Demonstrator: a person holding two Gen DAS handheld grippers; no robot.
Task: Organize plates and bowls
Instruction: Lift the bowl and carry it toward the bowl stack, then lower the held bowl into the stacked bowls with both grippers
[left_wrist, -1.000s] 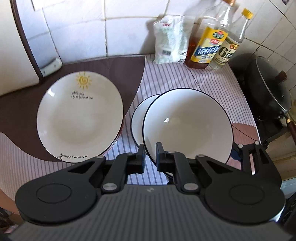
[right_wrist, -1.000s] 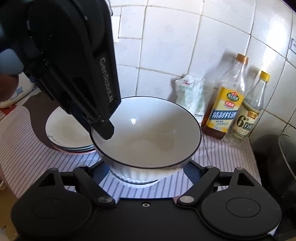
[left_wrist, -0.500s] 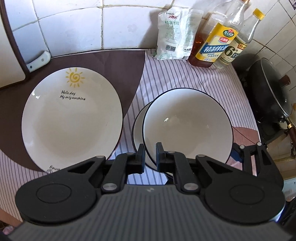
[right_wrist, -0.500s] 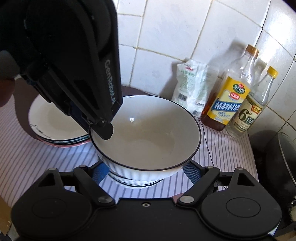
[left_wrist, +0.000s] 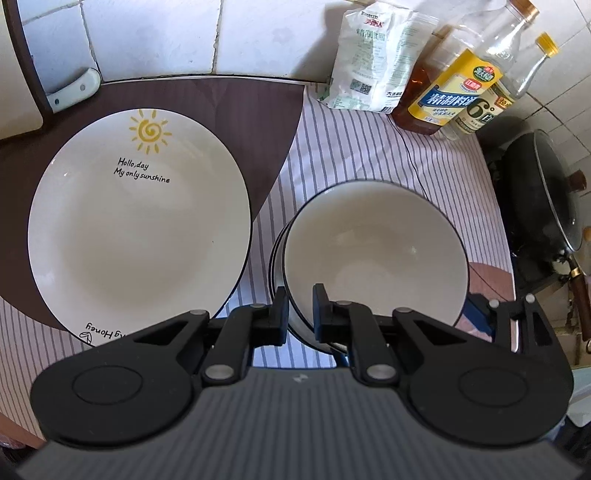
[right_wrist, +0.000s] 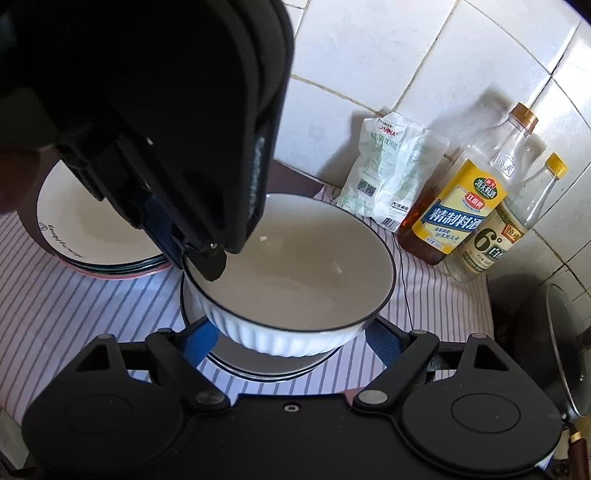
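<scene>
You hold the bowl by its rim in your left hand-held gripper, right hand-held gripper wide beneath, just above the lower bowl mid-desk; next, lower gently.

My left gripper tips steeply downward, its jaws pinched nearly together on the rim of the white bowl at the six o'clock edge in my left wrist view. My right gripper slopes down less steeply, its jaws spread wide on either flank of that bowl, blue pads at nine and three o'clock; whether they touch it I cannot tell.
</scene>
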